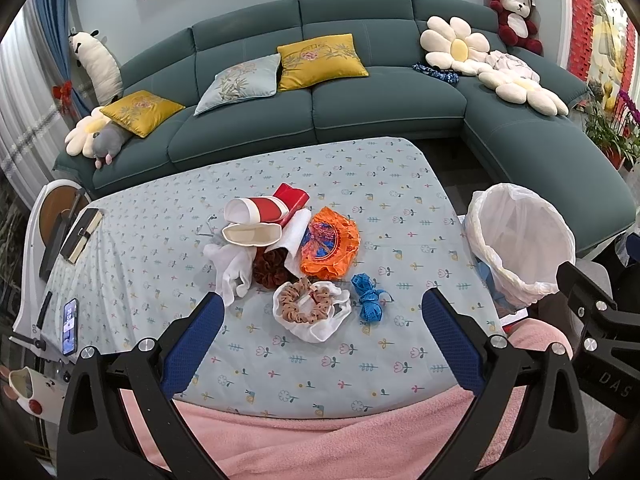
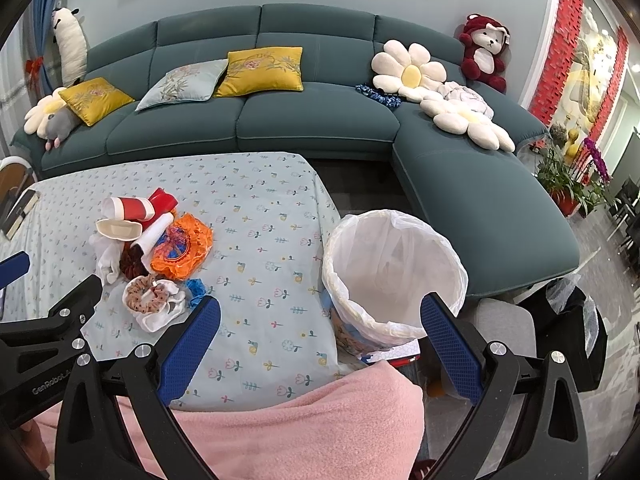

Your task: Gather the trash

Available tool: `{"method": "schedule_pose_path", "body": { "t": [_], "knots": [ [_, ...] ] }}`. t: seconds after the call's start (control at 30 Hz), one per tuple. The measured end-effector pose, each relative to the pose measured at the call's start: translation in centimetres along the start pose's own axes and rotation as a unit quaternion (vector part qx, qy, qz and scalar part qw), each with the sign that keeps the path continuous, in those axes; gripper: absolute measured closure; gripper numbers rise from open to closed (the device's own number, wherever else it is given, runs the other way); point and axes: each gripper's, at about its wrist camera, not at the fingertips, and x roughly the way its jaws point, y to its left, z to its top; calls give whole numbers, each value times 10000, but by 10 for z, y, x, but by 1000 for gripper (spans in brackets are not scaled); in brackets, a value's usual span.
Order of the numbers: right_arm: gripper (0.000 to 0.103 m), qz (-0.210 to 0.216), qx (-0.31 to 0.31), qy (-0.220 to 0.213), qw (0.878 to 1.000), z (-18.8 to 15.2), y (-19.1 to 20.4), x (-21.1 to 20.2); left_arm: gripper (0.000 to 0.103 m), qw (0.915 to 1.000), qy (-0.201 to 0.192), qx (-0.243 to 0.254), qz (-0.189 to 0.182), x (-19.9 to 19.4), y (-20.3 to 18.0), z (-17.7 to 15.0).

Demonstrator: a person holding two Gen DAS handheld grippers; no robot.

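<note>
A heap of trash lies mid-table: red-and-white paper cups (image 1: pixel 256 212) (image 2: pixel 128 208), an orange wrapper (image 1: pixel 330 244) (image 2: pixel 182 248), white tissue (image 1: pixel 230 268), a brown scrunchie on white cloth (image 1: pixel 306 304) (image 2: pixel 150 300) and a blue crumpled strip (image 1: pixel 366 298) (image 2: pixel 196 288). A bin lined with a white bag (image 1: pixel 520 240) (image 2: pixel 394 276) stands at the table's right edge. My left gripper (image 1: pixel 324 312) is open above the near table, just short of the scrunchie. My right gripper (image 2: pixel 320 316) is open, its right finger in front of the bin.
A floral cloth covers the table (image 1: pixel 280 168) (image 2: pixel 260 200). A phone (image 1: pixel 70 326) and a notebook (image 1: pixel 82 234) lie at its left. A pink blanket (image 1: pixel 320 440) (image 2: pixel 300 432) drapes the near edge. A teal sofa (image 1: pixel 360 92) with cushions sits behind.
</note>
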Motion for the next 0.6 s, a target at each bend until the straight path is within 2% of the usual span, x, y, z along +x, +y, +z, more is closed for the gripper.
{"method": "schedule_pose_path", "body": {
  "t": [0.6],
  "knots": [
    [7, -19, 29, -1, 10000, 0, -2, -1, 8, 10000, -20, -28, -11, -1, -3, -5]
  ]
}}
